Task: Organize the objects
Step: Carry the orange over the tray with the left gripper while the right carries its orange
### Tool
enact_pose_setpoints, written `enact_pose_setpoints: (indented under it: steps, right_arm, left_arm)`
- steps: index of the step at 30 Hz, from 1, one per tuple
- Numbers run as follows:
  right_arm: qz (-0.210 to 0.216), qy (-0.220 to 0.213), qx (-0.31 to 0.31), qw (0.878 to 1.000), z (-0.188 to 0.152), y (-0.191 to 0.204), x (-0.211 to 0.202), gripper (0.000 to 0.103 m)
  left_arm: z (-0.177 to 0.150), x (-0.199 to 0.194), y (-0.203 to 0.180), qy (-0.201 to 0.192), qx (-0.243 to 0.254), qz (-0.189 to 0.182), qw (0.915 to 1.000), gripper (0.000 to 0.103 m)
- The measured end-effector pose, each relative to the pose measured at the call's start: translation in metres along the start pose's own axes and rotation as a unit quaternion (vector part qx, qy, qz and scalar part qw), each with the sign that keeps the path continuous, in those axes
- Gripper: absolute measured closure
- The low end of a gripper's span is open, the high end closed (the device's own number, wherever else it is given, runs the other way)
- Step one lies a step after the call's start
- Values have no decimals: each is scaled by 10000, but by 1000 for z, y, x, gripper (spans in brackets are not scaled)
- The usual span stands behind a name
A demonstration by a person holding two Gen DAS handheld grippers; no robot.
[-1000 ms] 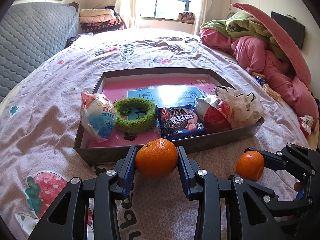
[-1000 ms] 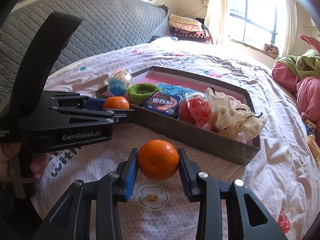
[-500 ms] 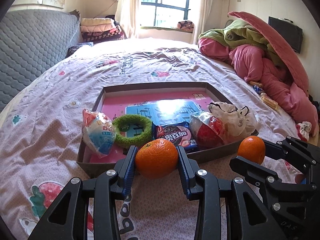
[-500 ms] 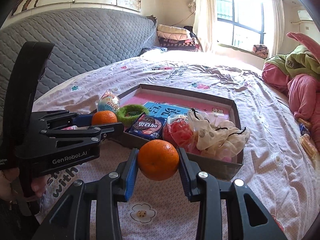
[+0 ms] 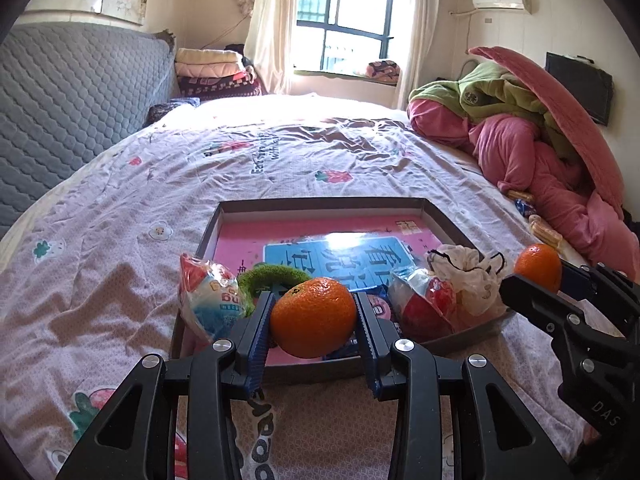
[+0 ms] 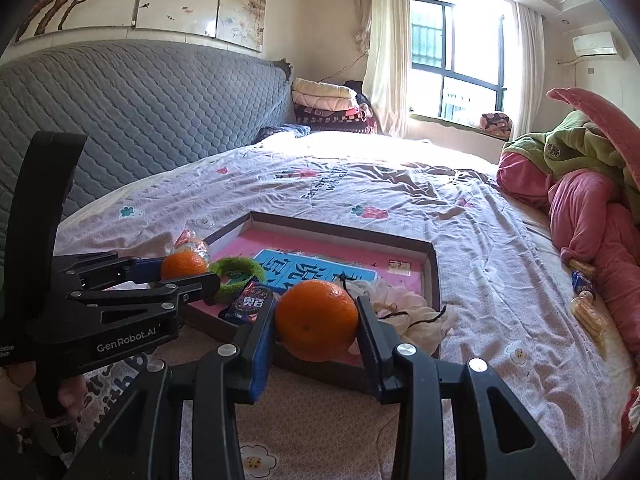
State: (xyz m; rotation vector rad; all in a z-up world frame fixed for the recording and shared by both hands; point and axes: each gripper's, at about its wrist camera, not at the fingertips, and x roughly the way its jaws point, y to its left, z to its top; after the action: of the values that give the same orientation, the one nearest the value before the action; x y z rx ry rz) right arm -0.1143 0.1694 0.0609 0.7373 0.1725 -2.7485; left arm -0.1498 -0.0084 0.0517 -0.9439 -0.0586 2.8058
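Observation:
My left gripper (image 5: pixel 314 322) is shut on an orange (image 5: pixel 314 316), held above the near wall of a shallow grey box (image 5: pixel 320 202) with a pink floor. My right gripper (image 6: pixel 316 322) is shut on a second orange (image 6: pixel 316 320), also just above the box's near wall (image 6: pixel 436 276). From each wrist view the other gripper shows with its orange: (image 5: pixel 538 266) at the right, (image 6: pixel 183 265) at the left. Along the box's near side lie a wrapped ball (image 5: pixel 208 300), a green ring (image 5: pixel 272 274), a dark biscuit packet (image 6: pixel 250 304), a red wrapped ball (image 5: pixel 424 304) and a white cloth pouch (image 5: pixel 468 276).
The box lies on a bed with a pink printed sheet (image 5: pixel 120 216). A grey quilted headboard (image 6: pixel 140 120) stands at the left. Pink and green bedding (image 5: pixel 540 148) is piled at the right, with small snack packets (image 6: pixel 584 292) beside it. A person's hand (image 6: pixel 24 384) holds the left gripper.
Both grippers have risen with their oranges, from bed level in front of the box to above its near wall. The views have tipped up toward the window.

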Motion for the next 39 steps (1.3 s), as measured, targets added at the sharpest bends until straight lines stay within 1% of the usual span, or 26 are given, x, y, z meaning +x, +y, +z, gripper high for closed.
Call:
enact_pose_setpoints:
  steps: [6, 10, 16, 20, 26, 30, 34, 39]
  right_arm:
    - [-235, -209, 132, 9994, 12, -12, -1, 64]
    - [-278, -233, 306, 9989, 15, -21, 2, 64]
    - [-319, -290, 419, 9982, 17, -27, 3, 64]
    - [-369, -321, 375, 9981, 18, -27, 4, 64]
    - [-343, -71, 274, 9990, 12, -28, 14, 64]
    - [-287, 176, 214, 9992, 4, -29, 21, 64]
    - [-291, 314, 132, 9990, -5, -32, 22, 64]
    - [-272, 513, 60, 9983, -13, -33, 29, 64]
  left_arm:
    - [10, 5, 13, -45, -277, -9, 9996, 63]
    - [14, 10, 22, -57, -452, 28, 9990, 63]
    - [18, 11, 31, -163, -499, 151, 9985, 63]
    - [18, 16, 37, -106, -586, 140, 9981, 63]
    - [14, 25, 31, 45, -455, 177, 9988, 63]
    - [10, 29, 26, 153, -356, 181, 9991, 63]
    - [6, 33, 22, 281, -230, 212, 9991, 63]
    - [3, 39, 19, 411, -231, 158, 9988, 63]
